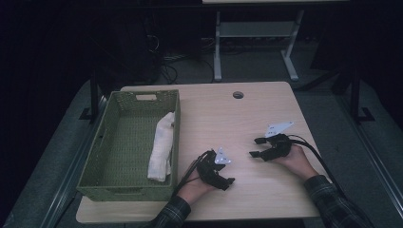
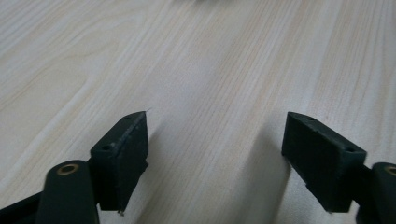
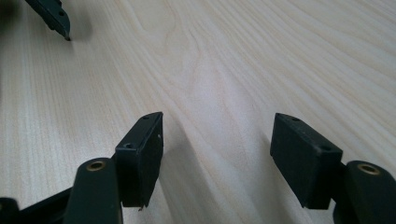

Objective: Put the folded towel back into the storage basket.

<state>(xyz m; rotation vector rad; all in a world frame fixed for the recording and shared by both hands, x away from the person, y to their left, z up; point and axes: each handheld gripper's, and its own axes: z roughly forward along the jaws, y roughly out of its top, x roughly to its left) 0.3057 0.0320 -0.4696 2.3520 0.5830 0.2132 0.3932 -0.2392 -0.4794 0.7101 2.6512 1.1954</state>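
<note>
In the high view, my left gripper [image 1: 228, 182] rests low on the wooden table [image 1: 256, 114] near its front edge, just right of a green basket [image 1: 95, 166]. Its own view has the jaws wide apart over bare wood, open [image 2: 215, 154] with nothing between them. My right gripper [image 1: 255, 147] sits farther right on the table, pointing left. Its jaws also stand wide apart, open [image 3: 217, 156] over bare wood. A tip of the left gripper's finger [image 3: 58, 21] pokes into the top left of the right gripper view. A rolled white cloth [image 1: 160, 147] lies inside the basket along its right wall.
The table has a round cable hole [image 1: 238, 94] near its far edge. Beyond it stands a white-legged desk frame [image 1: 256, 42] on a dark floor with cables. Dark metal rails run along both sides of the table.
</note>
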